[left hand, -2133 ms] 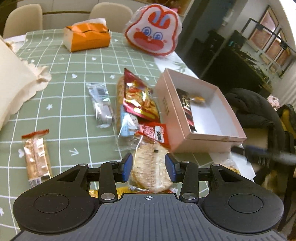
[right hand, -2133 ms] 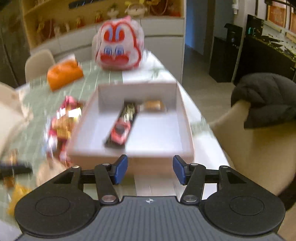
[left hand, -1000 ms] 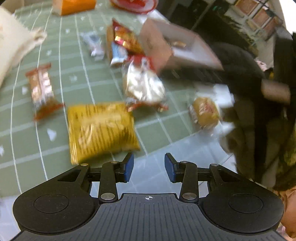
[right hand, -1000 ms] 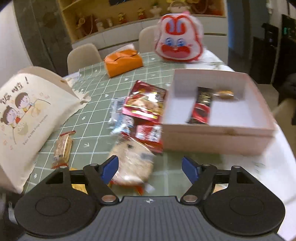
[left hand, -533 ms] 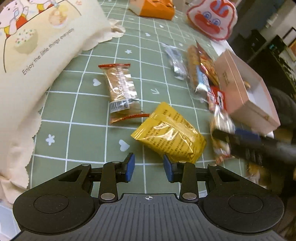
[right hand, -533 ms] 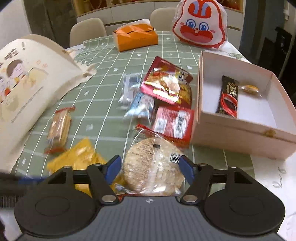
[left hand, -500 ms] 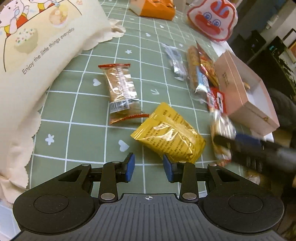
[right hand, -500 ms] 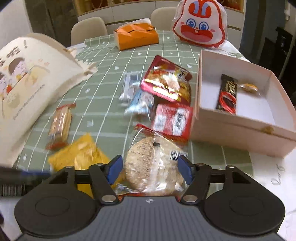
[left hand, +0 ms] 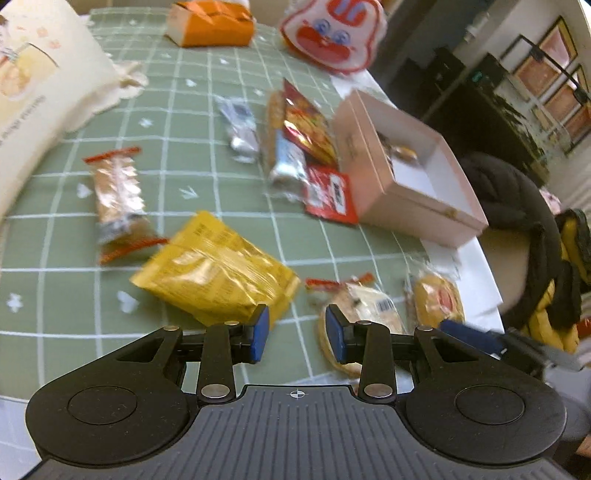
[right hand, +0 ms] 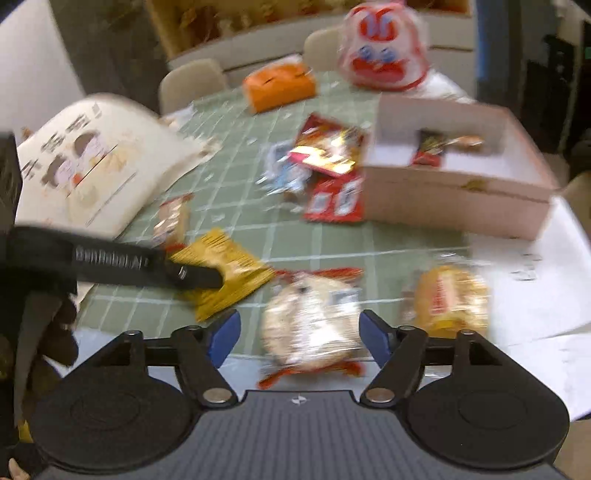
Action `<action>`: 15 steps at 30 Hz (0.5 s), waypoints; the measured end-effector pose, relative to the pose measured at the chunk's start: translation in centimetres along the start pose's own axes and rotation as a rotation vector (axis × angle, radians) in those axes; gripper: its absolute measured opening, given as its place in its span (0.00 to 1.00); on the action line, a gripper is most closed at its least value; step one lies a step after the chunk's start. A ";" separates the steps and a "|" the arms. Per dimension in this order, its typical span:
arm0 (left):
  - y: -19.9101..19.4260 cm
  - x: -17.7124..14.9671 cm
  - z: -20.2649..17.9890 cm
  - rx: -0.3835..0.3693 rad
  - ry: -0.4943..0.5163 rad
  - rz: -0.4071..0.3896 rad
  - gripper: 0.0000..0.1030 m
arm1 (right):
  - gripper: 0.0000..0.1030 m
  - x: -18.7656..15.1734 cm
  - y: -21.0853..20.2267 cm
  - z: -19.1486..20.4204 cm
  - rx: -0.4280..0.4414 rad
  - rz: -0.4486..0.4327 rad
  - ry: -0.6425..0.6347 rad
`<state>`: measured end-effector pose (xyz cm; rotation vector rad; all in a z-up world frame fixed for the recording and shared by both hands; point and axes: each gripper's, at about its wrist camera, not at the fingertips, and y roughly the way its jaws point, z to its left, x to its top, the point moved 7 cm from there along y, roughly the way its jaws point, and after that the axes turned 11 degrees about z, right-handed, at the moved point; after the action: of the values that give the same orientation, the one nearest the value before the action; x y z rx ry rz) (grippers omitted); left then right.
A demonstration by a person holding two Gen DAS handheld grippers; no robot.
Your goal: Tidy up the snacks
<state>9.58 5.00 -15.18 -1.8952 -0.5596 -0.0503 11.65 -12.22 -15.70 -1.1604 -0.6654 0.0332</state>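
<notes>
A round rice cracker packet (right hand: pixel 310 325) lies near the table's front edge between the jaws of my right gripper (right hand: pixel 299 338). Those jaws are opening and the pads stand off the packet. A yellow bun packet (right hand: pixel 447 299) lies just right of it. My left gripper (left hand: pixel 297 334) is open and holds nothing. It hovers between the yellow snack bag (left hand: pixel 214 273) and the cracker packet (left hand: pixel 364 301). The pink box (left hand: pixel 410 184) at the right holds a dark bar and a small sweet. My left gripper's finger (right hand: pixel 199 277) reaches over the yellow bag (right hand: pixel 225 273).
Red packets (left hand: pixel 330 194), a silver packet (left hand: pixel 240 125) and a brown wafer packet (left hand: pixel 116 192) lie on the green checked cloth. A cream tote bag (left hand: pixel 33 96) fills the left, with an orange tissue box (left hand: pixel 210 22) and a rabbit bag (left hand: pixel 332 33) at the back. A dark jacket (left hand: pixel 513 192) drapes a chair.
The cracker packet has come away from the red packet toward the table's front edge, still between my right jaws. My left gripper has swung right, off the yellow bag.
</notes>
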 end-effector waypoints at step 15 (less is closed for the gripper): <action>4.3 -0.6 -2.3 -0.083 0.002 0.078 0.38 | 0.37 -2.3 2.2 -4.4 -0.116 0.063 0.126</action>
<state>11.28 1.55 -18.25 -1.9961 -0.4882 -0.0244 12.68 -15.76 -19.70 -1.2839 -0.5244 -0.0258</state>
